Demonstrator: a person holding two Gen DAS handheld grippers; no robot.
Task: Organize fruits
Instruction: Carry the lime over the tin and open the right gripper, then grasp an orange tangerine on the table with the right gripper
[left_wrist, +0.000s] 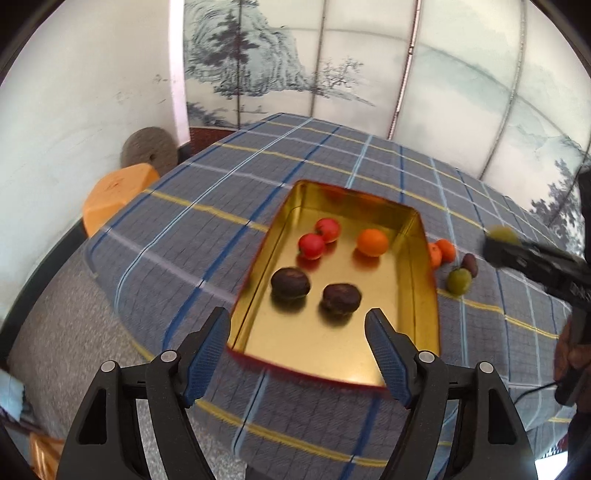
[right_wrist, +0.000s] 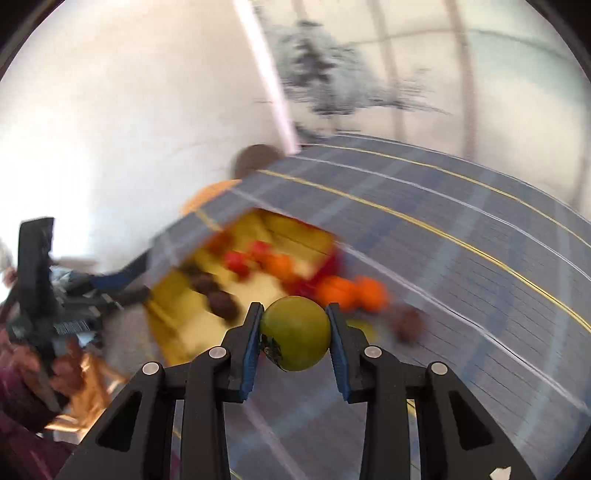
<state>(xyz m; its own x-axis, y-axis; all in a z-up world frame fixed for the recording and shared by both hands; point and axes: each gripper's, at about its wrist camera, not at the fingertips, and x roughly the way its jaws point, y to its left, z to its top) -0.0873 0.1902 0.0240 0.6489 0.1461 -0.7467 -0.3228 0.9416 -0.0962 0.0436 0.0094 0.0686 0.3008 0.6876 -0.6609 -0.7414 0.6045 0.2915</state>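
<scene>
Clearly, a green fruit (right_wrist: 295, 332) is clamped between the blue pads of the right tool (right_wrist: 295, 334) and is carried above the table (right_wrist: 461, 295), short of the gold tin (left_wrist: 421, 295) that serves as the collecting tray. The left tool (left_wrist: 297, 350) is held with its jaws spread wide and nothing between them, poised over the near end of the tin.

Inside the tin, two dark fruits (left_wrist: 290, 283), two red fruits (left_wrist: 312, 245) and an orange (left_wrist: 372, 242) are already laid. Outside it, just beside its right wall, two small oranges (left_wrist: 443, 251), a second green fruit (left_wrist: 459, 281) and a dark fruit (left_wrist: 470, 264) are left on the checked cloth (left_wrist: 184, 221).

The right wrist view is heavily blurred, so fast travel is judged likely. The held fruit is round and smooth and is pinched only at its sides; it could be squeezed out by a sudden stop. If it is released from too high, it may bounce on the metal floor, knock the fruit already sorted, or roll over the low wall. The tin's rim could also be struck on the way in and the tin shoved across the cloth, and the two tools could be brought into collision over it.
</scene>
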